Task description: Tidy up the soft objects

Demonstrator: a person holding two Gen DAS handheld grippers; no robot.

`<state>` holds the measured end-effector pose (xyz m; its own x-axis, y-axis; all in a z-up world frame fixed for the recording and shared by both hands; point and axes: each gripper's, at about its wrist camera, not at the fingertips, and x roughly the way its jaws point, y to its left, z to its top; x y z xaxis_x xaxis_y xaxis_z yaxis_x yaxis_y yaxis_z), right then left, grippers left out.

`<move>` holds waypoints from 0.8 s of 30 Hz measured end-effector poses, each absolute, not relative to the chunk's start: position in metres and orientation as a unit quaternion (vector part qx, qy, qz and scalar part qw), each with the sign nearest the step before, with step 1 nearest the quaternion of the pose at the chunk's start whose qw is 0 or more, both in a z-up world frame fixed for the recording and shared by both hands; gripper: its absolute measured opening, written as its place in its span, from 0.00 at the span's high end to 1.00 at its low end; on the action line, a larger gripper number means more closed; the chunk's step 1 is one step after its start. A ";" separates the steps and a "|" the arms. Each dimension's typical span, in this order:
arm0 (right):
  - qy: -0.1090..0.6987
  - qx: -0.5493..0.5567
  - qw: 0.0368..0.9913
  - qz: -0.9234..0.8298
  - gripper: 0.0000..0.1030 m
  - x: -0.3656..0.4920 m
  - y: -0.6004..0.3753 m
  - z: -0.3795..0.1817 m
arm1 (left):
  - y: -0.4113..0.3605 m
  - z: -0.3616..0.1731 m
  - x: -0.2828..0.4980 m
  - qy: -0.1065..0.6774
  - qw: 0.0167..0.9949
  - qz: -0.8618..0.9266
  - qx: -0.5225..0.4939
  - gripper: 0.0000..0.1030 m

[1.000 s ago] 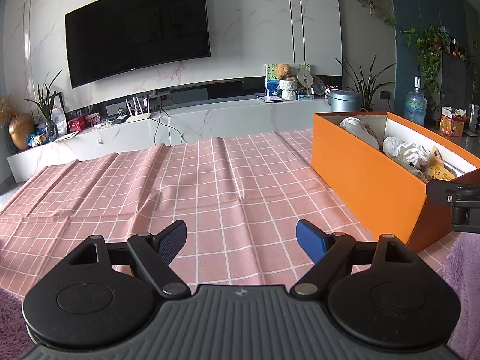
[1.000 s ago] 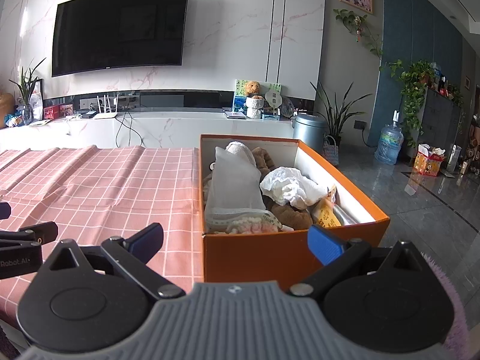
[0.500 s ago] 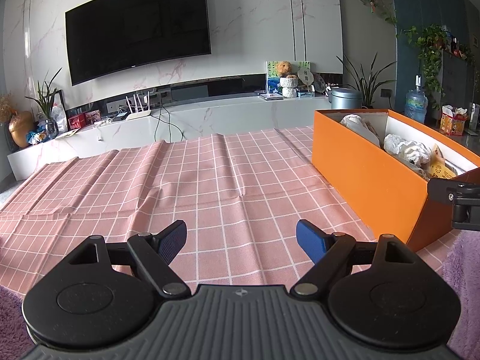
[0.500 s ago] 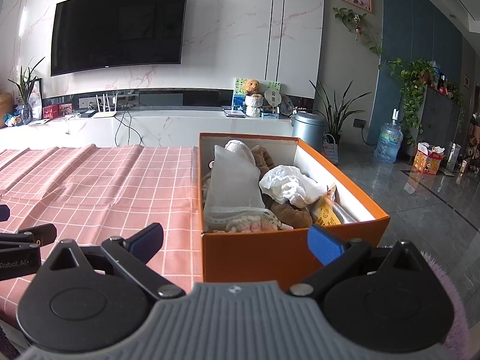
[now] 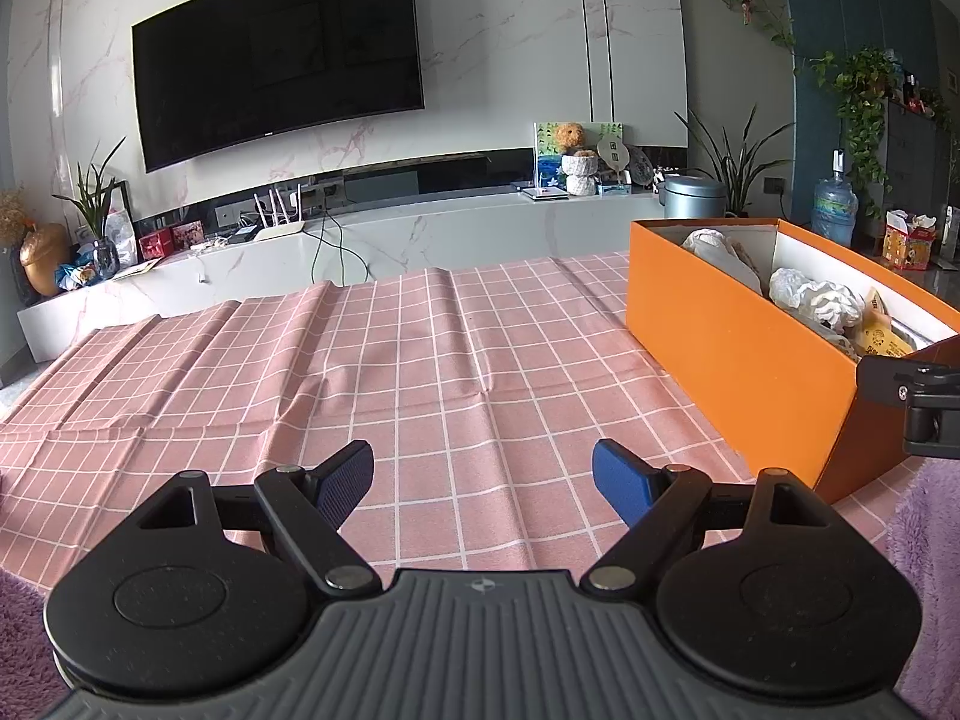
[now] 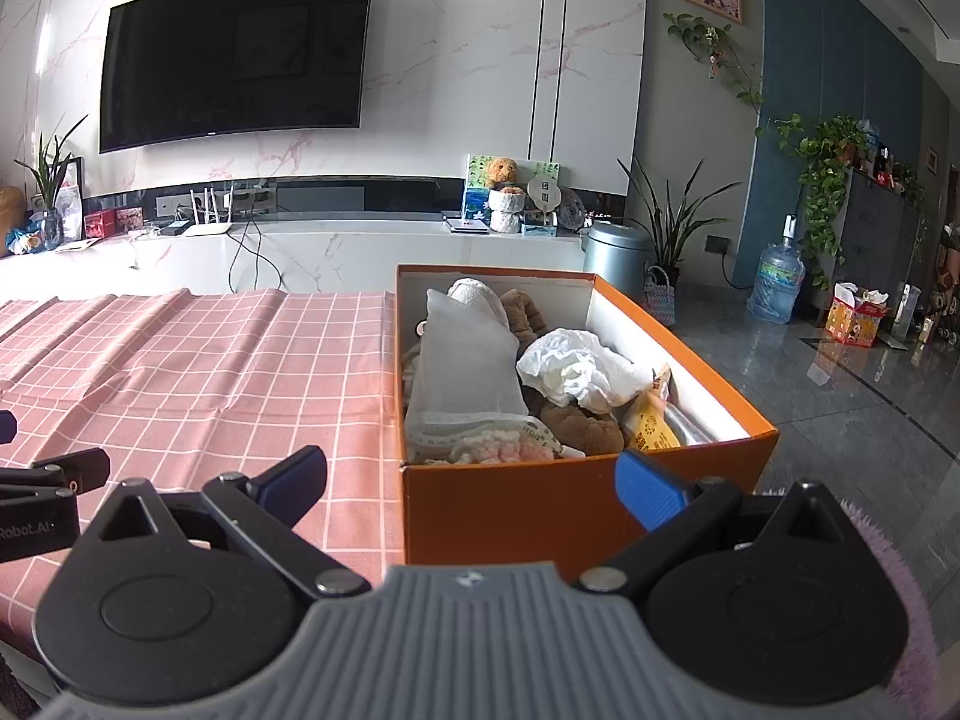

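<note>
My left gripper and right gripper both hang spread, gripping nothing. Soft objects lie packed in the orange box — on the checked cloth, right side.

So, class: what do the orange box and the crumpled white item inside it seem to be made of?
Orange box: likely matte cardboard, with thin, straight walls, crisp corners and a white interior. Crumpled white item: probably thin plastic or tissue, with sharp, slightly shiny creases; the pictures cannot settle which.

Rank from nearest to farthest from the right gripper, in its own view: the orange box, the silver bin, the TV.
From the right gripper:
1. Orange box, directly ahead on the checked cloth.
2. Silver bin, on the floor beyond the box.
3. TV, on the far wall, upper left.
</note>
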<state>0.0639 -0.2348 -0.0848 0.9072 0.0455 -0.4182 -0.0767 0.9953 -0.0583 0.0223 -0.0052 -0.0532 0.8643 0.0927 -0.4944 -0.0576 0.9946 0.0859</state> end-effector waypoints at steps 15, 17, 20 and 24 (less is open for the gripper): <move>0.214 -0.036 0.976 0.030 0.02 0.063 -0.235 -0.086 | -0.004 -0.051 0.022 0.257 0.965 0.040 0.037 0.06; 0.214 -0.035 0.976 0.029 0.02 0.063 -0.235 -0.086 | -0.004 -0.051 0.022 0.257 0.965 0.040 0.036 0.06; 0.215 -0.035 0.976 0.028 0.02 0.063 -0.234 -0.086 | -0.004 -0.051 0.022 0.257 0.965 0.040 0.036 0.06; 0.215 -0.035 0.976 0.028 0.02 0.063 -0.234 -0.086 | -0.004 -0.051 0.022 0.257 0.965 0.040 0.037 0.06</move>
<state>0.0626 -0.2343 -0.0855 0.9057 0.0397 -0.4221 -0.0696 0.9960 -0.0556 0.0220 -0.0038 -0.0509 0.8643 0.0963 -0.4936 -0.0586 0.9941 0.0913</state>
